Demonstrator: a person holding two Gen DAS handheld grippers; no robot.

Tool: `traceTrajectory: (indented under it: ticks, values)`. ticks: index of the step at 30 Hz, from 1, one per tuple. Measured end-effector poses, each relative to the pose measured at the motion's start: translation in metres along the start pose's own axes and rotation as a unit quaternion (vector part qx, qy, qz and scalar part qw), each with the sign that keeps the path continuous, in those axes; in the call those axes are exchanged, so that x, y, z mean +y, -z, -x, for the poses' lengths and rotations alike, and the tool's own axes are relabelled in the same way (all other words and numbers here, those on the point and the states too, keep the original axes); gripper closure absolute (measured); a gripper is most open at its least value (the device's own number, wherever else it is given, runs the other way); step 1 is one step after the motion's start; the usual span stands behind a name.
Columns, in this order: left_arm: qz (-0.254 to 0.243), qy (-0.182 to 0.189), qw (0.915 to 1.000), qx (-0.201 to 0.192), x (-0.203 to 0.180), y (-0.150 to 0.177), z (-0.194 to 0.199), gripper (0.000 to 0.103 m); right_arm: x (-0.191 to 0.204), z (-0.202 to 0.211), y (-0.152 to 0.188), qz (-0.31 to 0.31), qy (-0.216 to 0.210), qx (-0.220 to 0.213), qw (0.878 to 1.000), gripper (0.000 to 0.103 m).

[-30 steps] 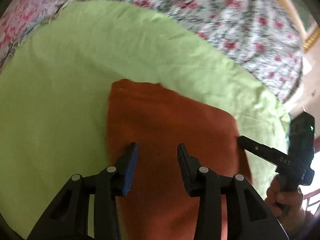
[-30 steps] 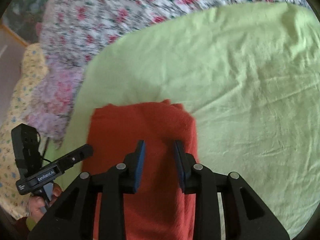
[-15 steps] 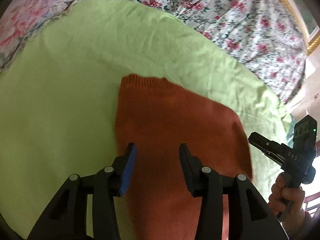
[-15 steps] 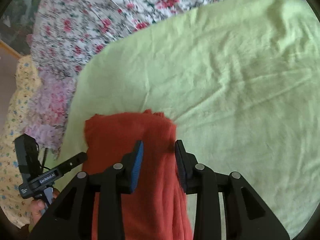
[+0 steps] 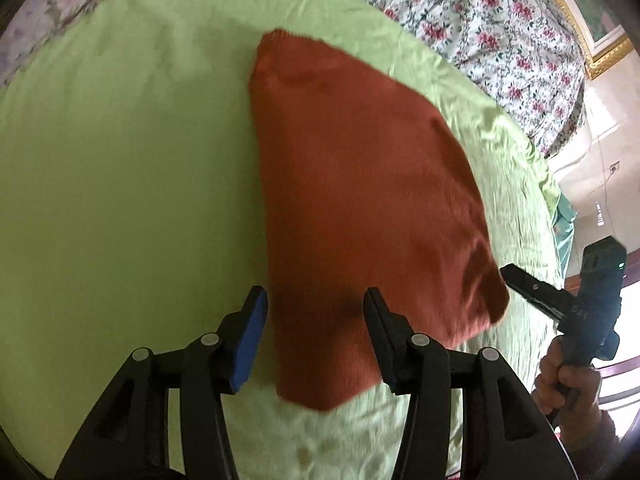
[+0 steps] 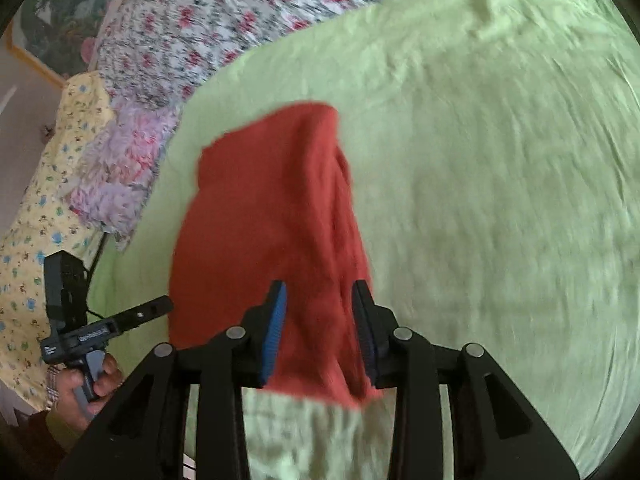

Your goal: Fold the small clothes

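Note:
A small rust-orange knitted garment [image 5: 360, 184] lies folded on a light green sheet [image 5: 120, 184]; it also shows in the right wrist view [image 6: 272, 216]. My left gripper [image 5: 314, 304] is open and empty above the garment's near edge, its jaws either side of that edge. My right gripper [image 6: 320, 300] is open and empty above the garment's near right part. Each gripper shows in the other's view: the right gripper [image 5: 520, 280] at the garment's right corner, the left gripper [image 6: 152, 310] beside its left edge.
The green sheet [image 6: 500, 200] covers a bed with a floral spread [image 5: 500, 20] behind it. A pink fuzzy cloth [image 6: 120, 168] and a yellow patterned cloth [image 6: 36, 208] lie at the bed's left. A framed picture [image 5: 592, 20] hangs at the back.
Both grippers have pulled back toward me and away from the garment, so more of it shows. It now lies folded on the sheet, with its near edge in view.

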State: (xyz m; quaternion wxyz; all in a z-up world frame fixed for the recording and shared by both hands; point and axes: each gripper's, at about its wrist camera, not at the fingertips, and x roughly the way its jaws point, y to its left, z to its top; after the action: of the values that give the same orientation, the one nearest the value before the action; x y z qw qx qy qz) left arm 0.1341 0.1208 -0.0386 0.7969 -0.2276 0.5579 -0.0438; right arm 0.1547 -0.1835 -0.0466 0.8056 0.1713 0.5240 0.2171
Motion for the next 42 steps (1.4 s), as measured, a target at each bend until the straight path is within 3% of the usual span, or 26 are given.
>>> traceTrajectory:
  ticks: [5, 8, 12, 15, 20, 23, 27, 34, 38, 42]
  values:
    - [-0.024, -0.014, 0.9995, 0.015, -0.005, 0.019, -0.006, 0.052, -0.015, -0.005, 0.025, -0.033, 0.001, 0.011, 0.999, 0.068]
    - [-0.032, -0.021, 0.9989, 0.025, -0.009, 0.025, -0.01, 0.052, -0.015, -0.013, 0.028, -0.027, 0.006, 0.028, 0.999, 0.093]
    - [-0.05, -0.032, 0.9977, 0.031, -0.01, 0.034, -0.015, 0.052, -0.014, -0.007, 0.029, -0.02, 0.03, 0.012, 0.999, 0.097]
    - [-0.05, -0.034, 0.9974, 0.038, -0.005, 0.041, -0.023, 0.05, -0.024, -0.018, 0.034, -0.025, 0.053, 0.024, 0.998, 0.097]
    - [-0.054, -0.034, 0.9973, 0.037, -0.003, 0.042, -0.024, 0.051, -0.036, -0.026, 0.037, -0.047, 0.057, 0.022, 0.997, 0.095]
    - [-0.05, -0.033, 0.9974, 0.039, -0.004, 0.042, -0.021, 0.051, -0.039, -0.022, 0.035, -0.05, 0.059, 0.027, 0.997, 0.088]
    - [-0.044, -0.029, 0.9983, 0.027, -0.008, 0.036, -0.006, 0.053, -0.034, -0.001, 0.033, -0.061, 0.072, 0.008, 0.996, 0.088]
    - [-0.056, 0.023, 0.9978, -0.028, -0.023, 0.015, 0.027, 0.053, 0.007, 0.017, 0.01, -0.017, 0.016, -0.046, 0.999, 0.088]
    - [-0.067, 0.025, 0.9972, -0.02, -0.032, 0.005, 0.012, 0.053, 0.023, -0.006, 0.001, 0.008, 0.005, -0.034, 0.999, 0.088]
    - [-0.065, 0.02, 0.9977, 0.0, -0.025, 0.004, -0.012, 0.053, 0.006, -0.04, -0.003, -0.023, 0.03, 0.008, 0.999, 0.089]
